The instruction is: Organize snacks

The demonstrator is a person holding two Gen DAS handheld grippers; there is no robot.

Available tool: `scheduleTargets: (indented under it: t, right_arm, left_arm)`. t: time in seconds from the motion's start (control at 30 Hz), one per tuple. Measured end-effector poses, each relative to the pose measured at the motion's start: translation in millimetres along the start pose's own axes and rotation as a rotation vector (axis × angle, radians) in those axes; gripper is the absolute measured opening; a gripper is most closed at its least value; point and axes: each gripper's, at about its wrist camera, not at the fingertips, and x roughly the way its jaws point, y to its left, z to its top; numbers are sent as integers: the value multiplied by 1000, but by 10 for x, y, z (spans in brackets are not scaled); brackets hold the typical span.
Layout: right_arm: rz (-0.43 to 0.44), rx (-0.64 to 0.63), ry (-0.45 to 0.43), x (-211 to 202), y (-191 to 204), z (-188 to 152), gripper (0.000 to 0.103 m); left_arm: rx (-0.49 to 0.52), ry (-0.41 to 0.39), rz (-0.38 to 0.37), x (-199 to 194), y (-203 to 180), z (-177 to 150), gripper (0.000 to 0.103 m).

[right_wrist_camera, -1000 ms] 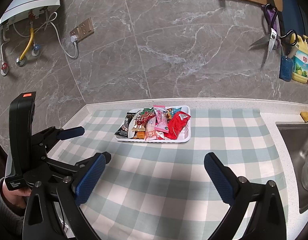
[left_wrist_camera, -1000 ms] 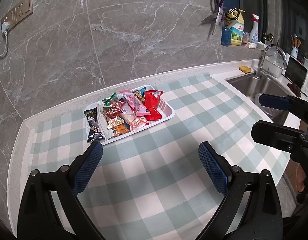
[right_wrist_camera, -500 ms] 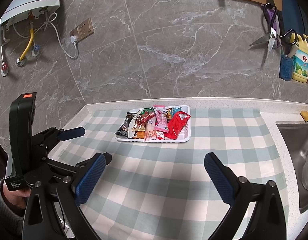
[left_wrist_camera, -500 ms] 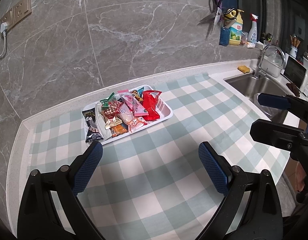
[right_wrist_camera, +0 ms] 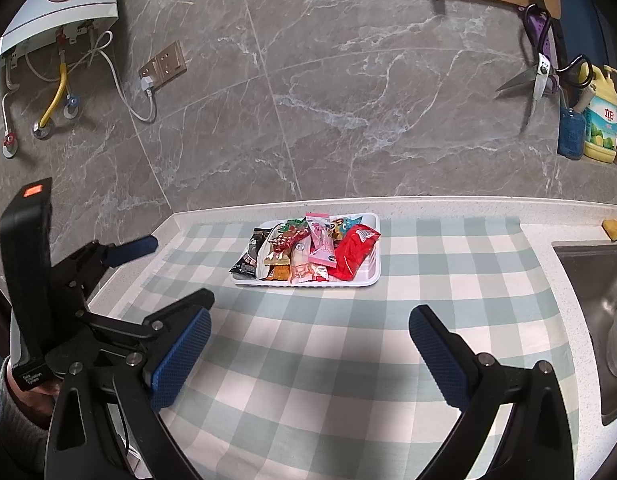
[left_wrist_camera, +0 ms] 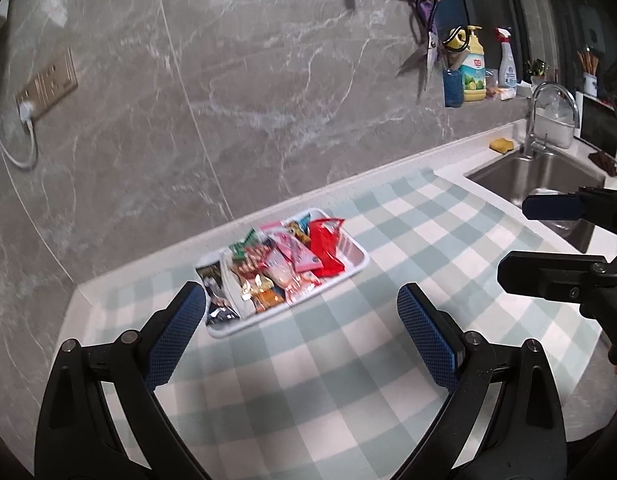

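A white tray (left_wrist_camera: 358, 263) (right_wrist_camera: 374, 276) sits near the back of the checked cloth, filled with several snack packets. A red packet (left_wrist_camera: 327, 248) (right_wrist_camera: 354, 254) lies at its right end, a pink one (right_wrist_camera: 321, 240) in the middle and a black one (left_wrist_camera: 215, 288) (right_wrist_camera: 250, 256) at its left end. My left gripper (left_wrist_camera: 302, 332) is open and empty, hovering above the cloth in front of the tray. My right gripper (right_wrist_camera: 310, 354) is open and empty, also short of the tray. Each gripper shows in the other's view.
A steel sink (left_wrist_camera: 544, 178) with a tap (left_wrist_camera: 548, 116) lies to the right, with a yellow sponge (right_wrist_camera: 615, 229) beside it. Scissors (right_wrist_camera: 538, 80) and a soap bottle (right_wrist_camera: 600, 120) hang on the marble wall. A socket with a plugged cable (right_wrist_camera: 162, 68) is at the left.
The left gripper has tilted and shifted, so the tray now sits lower and nearer its left finger in its view. The right gripper has barely moved.
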Motion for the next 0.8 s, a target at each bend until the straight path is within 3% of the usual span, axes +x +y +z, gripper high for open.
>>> scheduleTargets:
  t: [0.23,0.4,0.8]
  right_arm:
    - [1,14,-2,5,-20,-1,102]
    - [4,24,1,10,-9,-39,102]
    - [-4,53,2,9,-67,-105,102]
  left_arm:
    - [14,-15,63,2,-81,-23,98]
    - [5,21,76,104,-59,-67,98]
    - [-95,91,-17,217,100,-160,98]
